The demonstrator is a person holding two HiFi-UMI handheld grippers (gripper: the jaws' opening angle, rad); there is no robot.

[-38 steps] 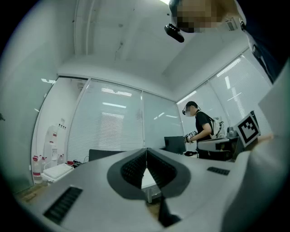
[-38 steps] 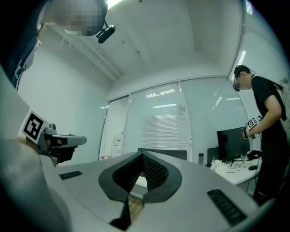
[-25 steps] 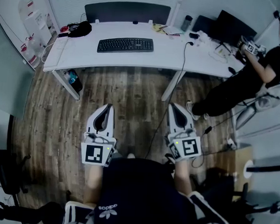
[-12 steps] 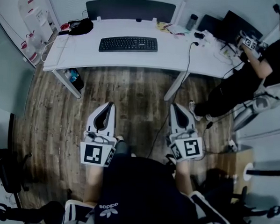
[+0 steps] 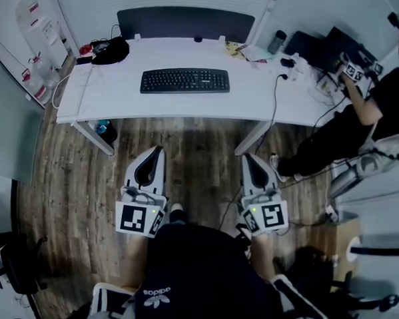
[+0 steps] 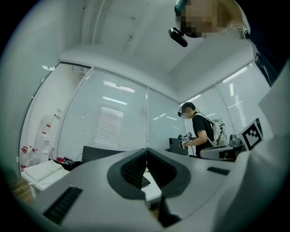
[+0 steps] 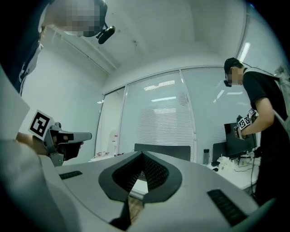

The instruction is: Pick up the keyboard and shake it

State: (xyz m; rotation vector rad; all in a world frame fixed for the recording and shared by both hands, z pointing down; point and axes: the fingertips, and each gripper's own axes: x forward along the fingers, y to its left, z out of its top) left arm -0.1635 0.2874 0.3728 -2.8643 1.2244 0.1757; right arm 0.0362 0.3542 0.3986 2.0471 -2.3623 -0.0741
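Both grippers are held low and side by side over the wooden floor [image 5: 200, 139], and both point toward the desk [image 5: 116, 94]. The left gripper [image 5: 157, 149] is clenched: in its own view the two jaws meet at the tips and nothing is between them. The right gripper [image 5: 245, 157] is clenched as well, its jaws together and empty. The two grippers are apart from each other and do not touch.

The keyboard [image 5: 185, 81] lies flat on the desk, ahead of both grippers and well apart from them. It is a little more in front of the left gripper than of the right one. Neither gripper touches it.

Ahead and to the left of the left gripper, at the far corner of the desk, there is a black bag [image 5: 110, 51]. Beyond the keyboard, along the far edge of the desk, a dark panel [image 5: 185, 21] stands upright. Ahead of the right gripper, near the far edge, a bottle [image 5: 278, 41] stands upright. Farther to the right of the right gripper, another person [image 5: 361, 124] in black clothes is at the end of the desk.
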